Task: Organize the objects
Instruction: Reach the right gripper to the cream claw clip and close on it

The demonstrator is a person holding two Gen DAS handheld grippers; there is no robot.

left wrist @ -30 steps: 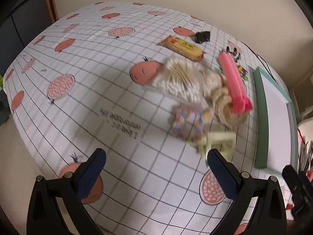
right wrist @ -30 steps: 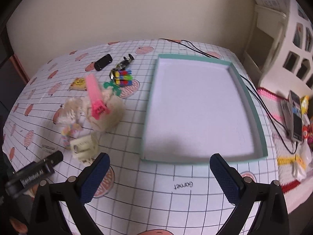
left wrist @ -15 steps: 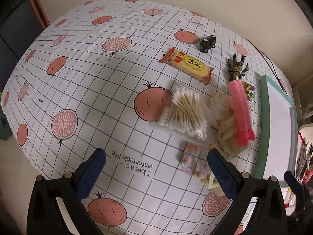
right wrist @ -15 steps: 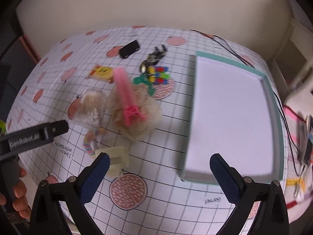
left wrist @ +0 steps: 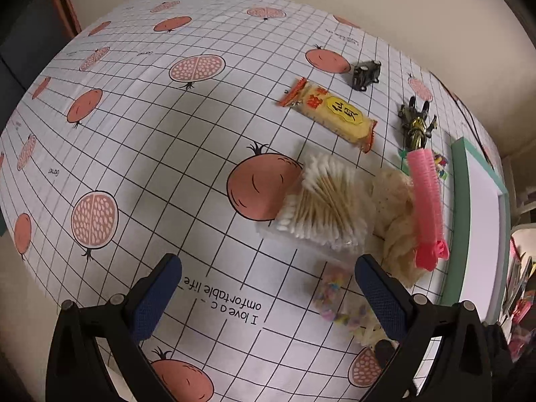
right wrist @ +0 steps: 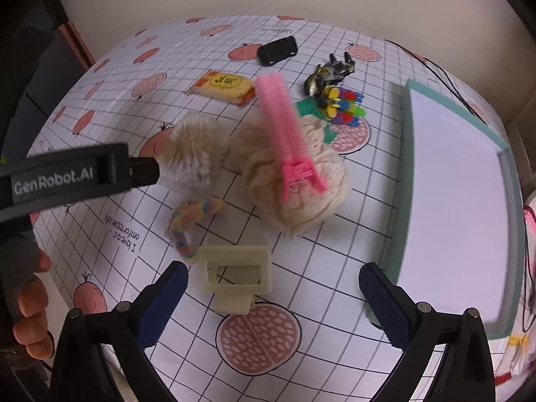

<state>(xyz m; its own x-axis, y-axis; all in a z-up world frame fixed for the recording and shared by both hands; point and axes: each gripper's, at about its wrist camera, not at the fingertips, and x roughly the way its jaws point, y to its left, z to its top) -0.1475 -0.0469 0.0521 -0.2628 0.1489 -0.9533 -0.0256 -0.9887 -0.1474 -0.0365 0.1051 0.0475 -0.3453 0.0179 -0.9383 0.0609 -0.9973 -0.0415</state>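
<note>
**Hovering over a cluttered table, both grippers spread and empty**

Hanging above the pomegranate-print tablecloth (left wrist: 140,140), the left gripper (left wrist: 268,298) has its jaws spread wide, nothing between the blue pads. Right gripper (right wrist: 273,301) same: jaws wide apart, holding nothing, low over the cloth's near edge.

Left wrist view: clear box of cotton swabs (left wrist: 323,202) at 1 o'clock of the gripper, near its right finger. Just beyond it at 3 o'clock of the swabs, a cream mesh bath puff (left wrist: 397,214) with a pink hair clip (left wrist: 427,201) lying on top. Pastel braided band (left wrist: 338,298) close beside the right pad, blurred. Yellow snack packet (left wrist: 330,114) farther off at 12 o'clock of the swabs, small black toy car (left wrist: 366,73) beyond that, dark gold-and-black figure (left wrist: 417,124) at 3 o'clock of the packet. Green-rimmed white tray (left wrist: 457,207) runs along the right side, nothing in it.

Right wrist view: cream square claw clip (right wrist: 234,273) sits on the cloth between the fingers, nearer the left one, not touched. Band touches the clip's upper left corner. Puff at 12 o'clock of the clip, tray well off at 3 o'clock. Colourful pegs (right wrist: 345,109) on a green piece just past the puff, touching the figure. A gloved hand (right wrist: 26,298) grips the left tool at 9 o'clock
</note>
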